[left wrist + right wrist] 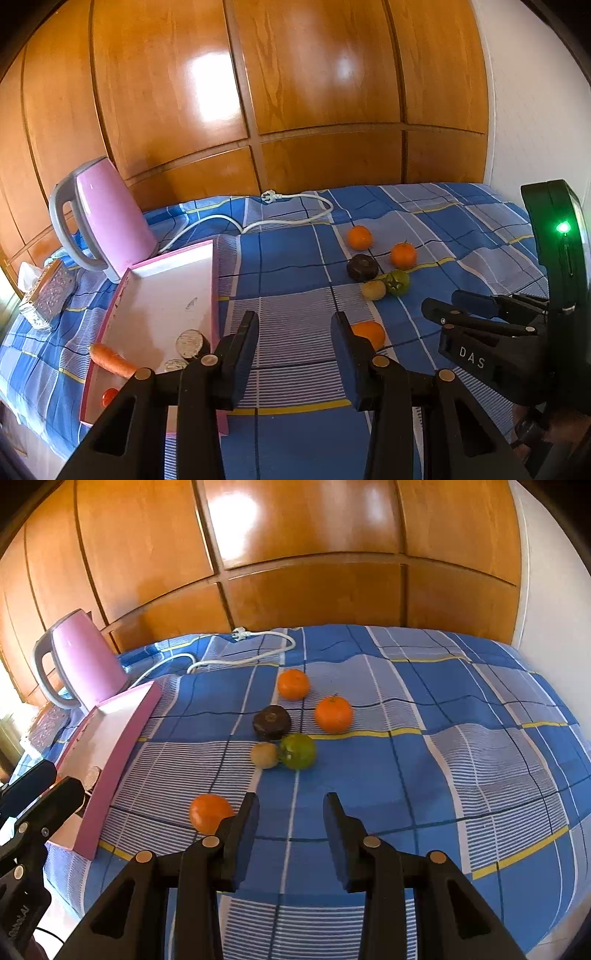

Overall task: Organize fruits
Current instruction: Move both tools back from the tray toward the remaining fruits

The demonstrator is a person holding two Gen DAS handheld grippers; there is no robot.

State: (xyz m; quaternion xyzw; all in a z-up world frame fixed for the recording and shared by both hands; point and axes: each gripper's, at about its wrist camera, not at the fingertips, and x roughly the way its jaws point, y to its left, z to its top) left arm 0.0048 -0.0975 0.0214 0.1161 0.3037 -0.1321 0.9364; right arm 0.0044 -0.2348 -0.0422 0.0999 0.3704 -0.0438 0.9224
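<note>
Nearest orange (209, 812) lies just left of the right gripper (291, 805), jaws apart

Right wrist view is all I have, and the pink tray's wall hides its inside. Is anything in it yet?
Observer: Yes. The left wrist view shows a carrot at the near left side of the tray.
Operator: Anything else in there?
Observer: Two foil-wrapped round things by the right wall, and a small red thing at the near end.
Operator: Is the left gripper carrying something?
Observer: No. The left gripper is open and empty above the checked cloth.
</note>
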